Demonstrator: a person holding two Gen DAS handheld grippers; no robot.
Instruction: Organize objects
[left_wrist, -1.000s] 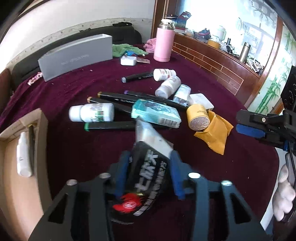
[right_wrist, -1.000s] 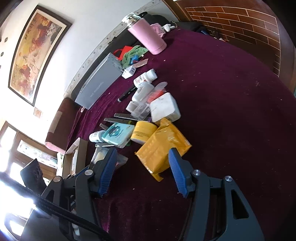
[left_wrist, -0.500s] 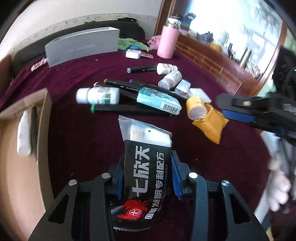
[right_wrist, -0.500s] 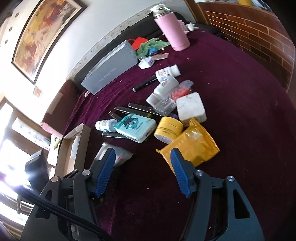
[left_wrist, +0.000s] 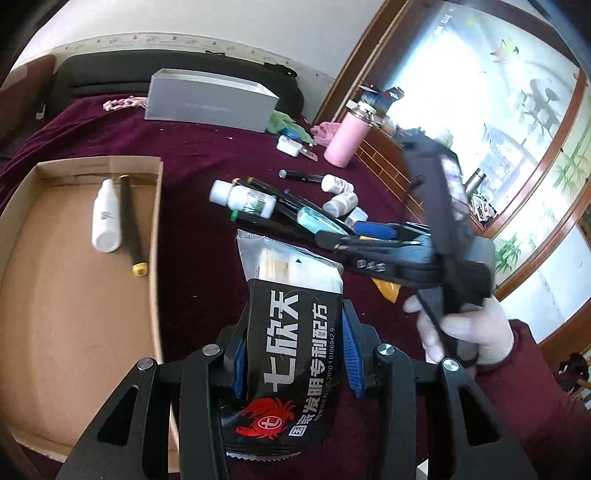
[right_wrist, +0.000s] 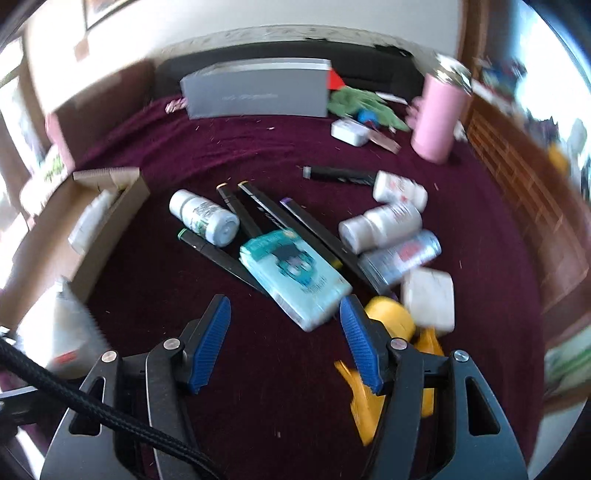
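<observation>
While the left hand-held gripper (left_wrist: 293, 352) clamps a black sachet (left_wrist: 291, 339) above the maroon tabletop (left_wrist: 192, 236),
the right hand-held gripper (right_wrist: 284, 338) hovers wide open, empty, over the teal tissue pack (right_wrist: 295, 277); cardboard box (left_wrist: 74, 295) lies beside.

You have a black sachet (left_wrist: 295, 354) with white Chinese lettering, a red crab emblem and a clear upper end, clamped upright-ish between blue pads. To your left sits an open cardboard box (left_wrist: 74, 295) holding a white bottle (left_wrist: 106, 218) and a black marker (left_wrist: 130, 225) side by side. On the maroon cloth lie a teal tissue pack (right_wrist: 295, 277) across black markers (right_wrist: 255, 218), and white pill bottles (right_wrist: 380, 225).
</observation>
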